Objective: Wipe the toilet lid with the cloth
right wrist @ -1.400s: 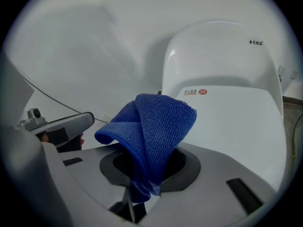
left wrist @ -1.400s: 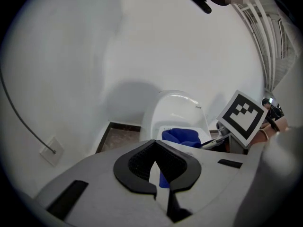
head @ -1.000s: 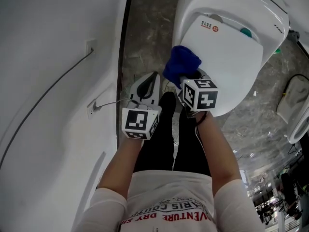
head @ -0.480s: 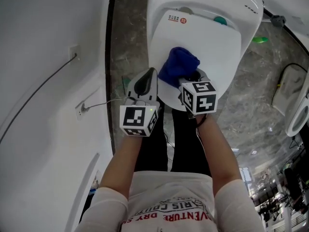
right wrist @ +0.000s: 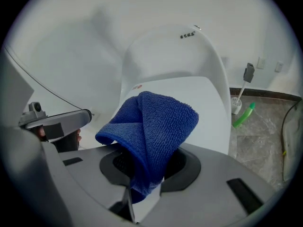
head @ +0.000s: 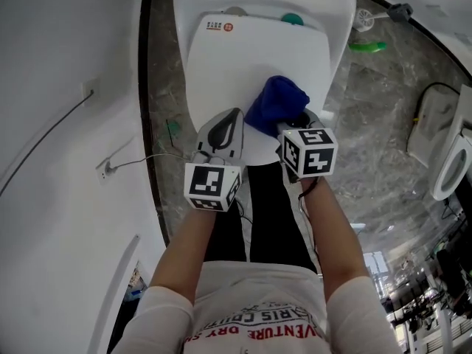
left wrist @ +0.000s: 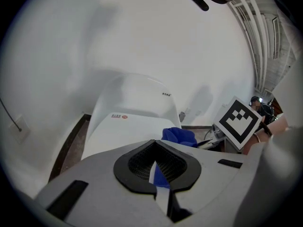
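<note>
the cloth [right wrist: 151, 126] sits bunched in the right gripper [right wrist: 142, 176], whose jaws are clamped on it, over the lid [head: 243, 57] at its 5 o'clock edge. the left gripper [left wrist: 156, 169], at 7 o'clock, has its jaws together on nothing. the loose bunch may slip out if it is dragged hard.

The cloth [right wrist: 154, 122] ends hidden inside the right tool [right wrist: 144, 181]; the toilet lid [head: 251, 68] label [head: 219, 26] is too small to read.

The shirt [head: 262, 323], on the near side of the toilet lid [head: 243, 57], partly reads "VENTURE" in red; the lid's far-corner sticker [head: 219, 26] is too small to read.
</note>
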Available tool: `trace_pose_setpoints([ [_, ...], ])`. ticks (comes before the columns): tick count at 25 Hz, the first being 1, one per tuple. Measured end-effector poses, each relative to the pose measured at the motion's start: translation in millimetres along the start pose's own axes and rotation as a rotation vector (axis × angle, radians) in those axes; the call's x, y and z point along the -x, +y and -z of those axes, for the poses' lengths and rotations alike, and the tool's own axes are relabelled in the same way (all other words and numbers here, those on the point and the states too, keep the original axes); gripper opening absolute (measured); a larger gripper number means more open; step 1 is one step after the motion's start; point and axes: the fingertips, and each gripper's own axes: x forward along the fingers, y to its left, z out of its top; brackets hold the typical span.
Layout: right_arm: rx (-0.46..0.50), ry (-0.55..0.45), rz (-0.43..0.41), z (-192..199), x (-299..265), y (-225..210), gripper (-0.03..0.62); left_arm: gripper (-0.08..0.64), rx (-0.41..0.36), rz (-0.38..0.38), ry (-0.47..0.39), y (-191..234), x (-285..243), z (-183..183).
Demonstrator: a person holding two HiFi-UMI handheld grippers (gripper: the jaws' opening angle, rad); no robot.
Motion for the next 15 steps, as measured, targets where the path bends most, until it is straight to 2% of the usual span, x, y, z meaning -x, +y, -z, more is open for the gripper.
trace_pose_setpoints([
  [7,-0.043,-0.013,0.038,18,30,-55,0.087,0.006,-0.032,0.043,0.016,-50,-22,6],
  [15,-0.06,0.015,0.12,39,51,-111,0.087,0.006,-0.038,0.049,0.028,-78,-30,8],
])
